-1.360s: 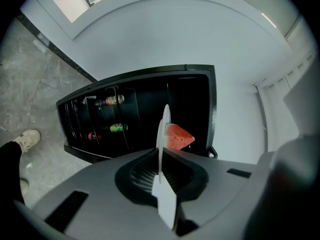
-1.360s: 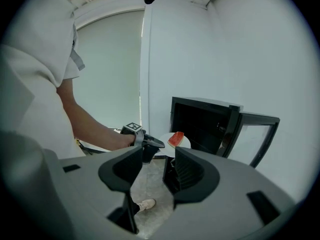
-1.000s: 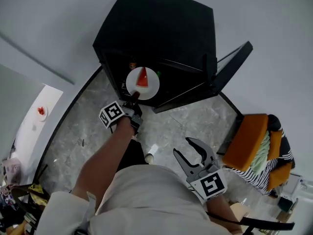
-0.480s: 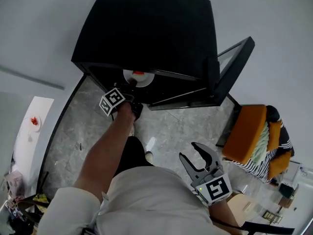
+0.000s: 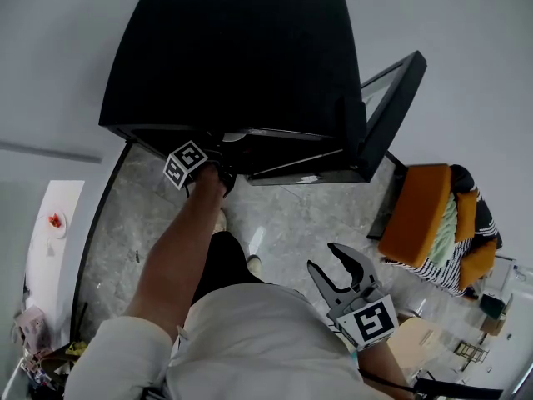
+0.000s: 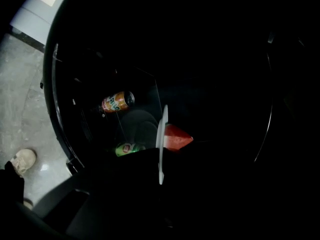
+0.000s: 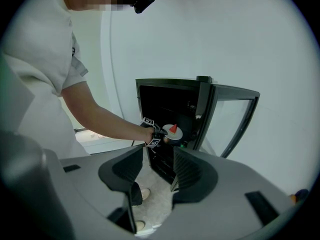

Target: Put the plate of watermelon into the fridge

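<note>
Matt black fridge [image 5: 241,57], glossy marbled stone floor [image 5: 287,219]

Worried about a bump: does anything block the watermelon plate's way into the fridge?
Nothing visible does. The door stands open, and the plate in the left tool is at the opening. An orange can and a green can lie inside, beside its path.

**Setting: plain indoor room with home-style furnishings**

Small black fridge [image 5: 241,57] stands directly on the floor [image 5: 300,215], which is grey marble-pattern tile; its glass door [image 5: 391,107] is swung open; two drink cans sit inside, one orange [image 6: 117,102], one green [image 6: 127,148]; walls [image 5: 466,23] are plain pale grey; orange chair [image 5: 416,223] sits just beside the door, with a striped cloth [image 5: 441,280] draped over it; white tabletop [image 5: 50,265] runs along the left edge, carrying a small dish [image 5: 55,222] of red food; could be a lived-in home or a staged room, cannot tell which.
</note>
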{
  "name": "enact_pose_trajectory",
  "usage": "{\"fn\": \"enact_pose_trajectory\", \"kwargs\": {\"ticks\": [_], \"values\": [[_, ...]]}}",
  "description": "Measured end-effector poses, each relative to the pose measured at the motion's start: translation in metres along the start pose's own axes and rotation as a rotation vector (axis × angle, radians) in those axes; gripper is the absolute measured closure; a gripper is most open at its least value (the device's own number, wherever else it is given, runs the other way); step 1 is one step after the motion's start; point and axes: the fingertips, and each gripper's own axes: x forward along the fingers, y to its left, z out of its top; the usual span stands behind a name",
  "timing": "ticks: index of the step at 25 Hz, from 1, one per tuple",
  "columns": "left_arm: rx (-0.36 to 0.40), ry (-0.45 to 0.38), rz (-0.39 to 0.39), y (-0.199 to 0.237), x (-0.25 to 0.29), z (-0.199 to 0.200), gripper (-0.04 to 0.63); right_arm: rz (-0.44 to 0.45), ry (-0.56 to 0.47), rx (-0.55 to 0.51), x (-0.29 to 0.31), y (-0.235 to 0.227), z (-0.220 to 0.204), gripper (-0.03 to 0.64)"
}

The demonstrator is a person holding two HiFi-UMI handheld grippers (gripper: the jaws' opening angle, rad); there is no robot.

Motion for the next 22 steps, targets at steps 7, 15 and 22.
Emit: {"fn": "enact_pose_trajectory", "kwargs": {"ticks": [7, 15, 22], "values": [[0.118, 0.055, 0.133, 0.002, 0.009, 0.001, 0.571, -0.006, 0.009, 0.022, 0.001, -0.002, 0.001, 0.419], [0.454, 0.089, 0.318, -0.002, 0.013, 0.007, 0.509, -0.026, 0.004, 0.044, -0.003, -0.010, 0.000, 0.419], [0.706, 0.075, 0.507, 0.004, 0.003, 0.020, 0.431, -0.046, 0.033, 0.064, -0.013, -0.015, -0.014, 0.419]]}}
